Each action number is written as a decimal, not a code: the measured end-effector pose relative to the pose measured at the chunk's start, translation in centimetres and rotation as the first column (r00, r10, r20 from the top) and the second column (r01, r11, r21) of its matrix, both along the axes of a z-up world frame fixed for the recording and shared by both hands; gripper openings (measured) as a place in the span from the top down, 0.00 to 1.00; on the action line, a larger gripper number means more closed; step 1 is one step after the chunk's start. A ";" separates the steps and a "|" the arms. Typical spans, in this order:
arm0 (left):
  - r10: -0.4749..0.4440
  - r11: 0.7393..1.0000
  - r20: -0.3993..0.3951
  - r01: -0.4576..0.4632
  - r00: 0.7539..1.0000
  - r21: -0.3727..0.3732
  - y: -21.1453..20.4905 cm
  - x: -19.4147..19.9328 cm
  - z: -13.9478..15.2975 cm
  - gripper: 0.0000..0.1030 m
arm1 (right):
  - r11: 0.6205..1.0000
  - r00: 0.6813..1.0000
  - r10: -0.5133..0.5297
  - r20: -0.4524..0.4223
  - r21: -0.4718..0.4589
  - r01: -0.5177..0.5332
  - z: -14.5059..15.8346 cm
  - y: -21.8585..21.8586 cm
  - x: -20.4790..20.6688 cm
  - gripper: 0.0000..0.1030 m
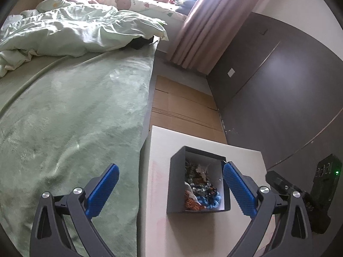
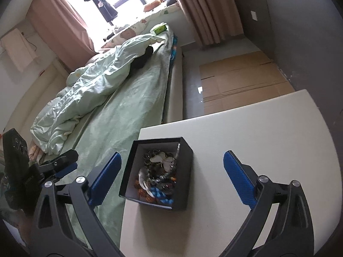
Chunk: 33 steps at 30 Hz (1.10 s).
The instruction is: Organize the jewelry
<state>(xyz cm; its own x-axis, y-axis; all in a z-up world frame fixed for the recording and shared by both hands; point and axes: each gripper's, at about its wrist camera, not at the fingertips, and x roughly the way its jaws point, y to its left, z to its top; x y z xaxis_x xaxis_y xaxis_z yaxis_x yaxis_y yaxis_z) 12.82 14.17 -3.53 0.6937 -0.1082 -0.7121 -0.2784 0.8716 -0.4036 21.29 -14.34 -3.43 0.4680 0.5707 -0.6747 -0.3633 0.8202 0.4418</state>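
Beside a bed spread with a pale green blanket (image 1: 70, 115) stands a small cream-white table (image 2: 257, 132), and flattened brown cardboard (image 2: 242, 79) lies on the floor beyond it. On the table sits an open black square box (image 2: 158, 171) lined in white, holding a tangle of jewelry (image 2: 158, 177): beads, chains, a pale butterfly piece. The left gripper (image 1: 171, 184) and the right gripper (image 2: 171, 171) both hang above the box with blue-padded jaws spread wide, gripping nothing.
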 end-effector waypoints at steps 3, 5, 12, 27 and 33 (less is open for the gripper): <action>-0.008 1.000 0.007 0.008 1.000 0.010 -0.7 -0.3 0.2 0.08 | 1.000 1.000 -0.009 0.008 0.000 0.009 0.5 -1.2 -0.8 0.07; -0.016 1.000 0.010 0.016 1.000 0.017 -1.2 -0.5 0.3 0.08 | 1.000 1.000 -0.017 0.014 -0.008 0.017 0.8 -2.0 -1.3 0.07; -0.075 0.995 0.015 0.074 0.997 0.059 -3.9 -0.7 1.2 0.08 | 0.999 0.999 -0.025 0.021 -0.023 0.026 2.5 -4.5 -2.8 0.07; -0.190 0.957 0.099 0.162 0.977 0.243 -9.8 -4.6 4.4 0.08 | 0.986 0.998 -0.019 0.059 -0.166 0.028 4.5 -6.8 -7.0 0.05; -0.199 0.952 0.106 0.167 0.974 0.256 -11.6 -5.7 6.3 0.08 | 0.985 0.999 -0.015 0.040 -0.170 0.021 6.3 -7.5 -8.4 0.05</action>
